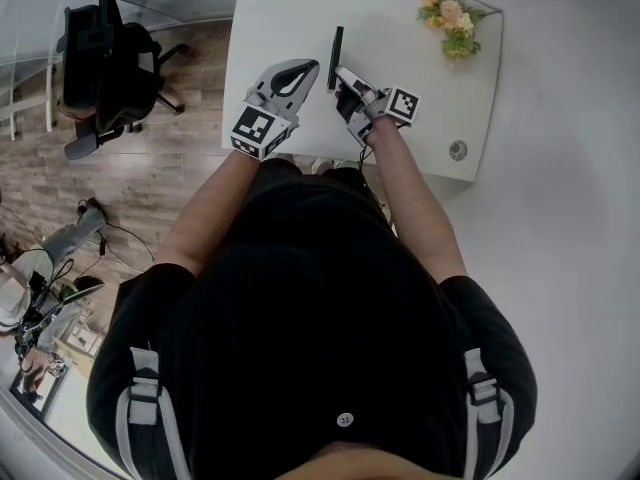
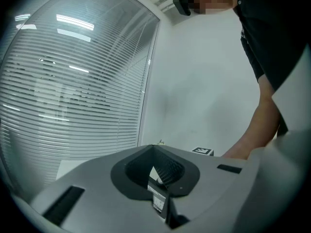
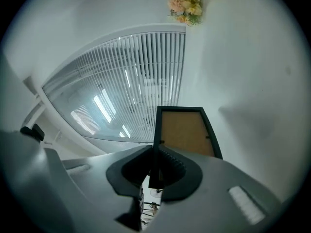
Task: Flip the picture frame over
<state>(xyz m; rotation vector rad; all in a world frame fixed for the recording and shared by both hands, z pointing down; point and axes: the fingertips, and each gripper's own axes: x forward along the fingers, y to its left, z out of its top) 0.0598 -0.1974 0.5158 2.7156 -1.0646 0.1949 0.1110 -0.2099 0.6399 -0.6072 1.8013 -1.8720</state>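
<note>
1. Closest, the right gripper (image 3: pixel 155 148) pinches the picture frame (image 3: pixel 187 130) by its edge, upright over the white table (image 1: pixel 290 18) at twelve o'clock; my left gripper (image 2: pixel 154 146) is closed, empty.
2. I fear this thin grip lets it swing and slap down.
3. Flowers (image 1: pixel 450 13) at one o'clock; office chair (image 1: pixel 105 58) at ten.

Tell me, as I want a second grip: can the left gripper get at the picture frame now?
Probably yes: the left gripper sits close beside the picture frame, which the right gripper holds on edge, nothing between. Its shut jaws must open first.
</note>
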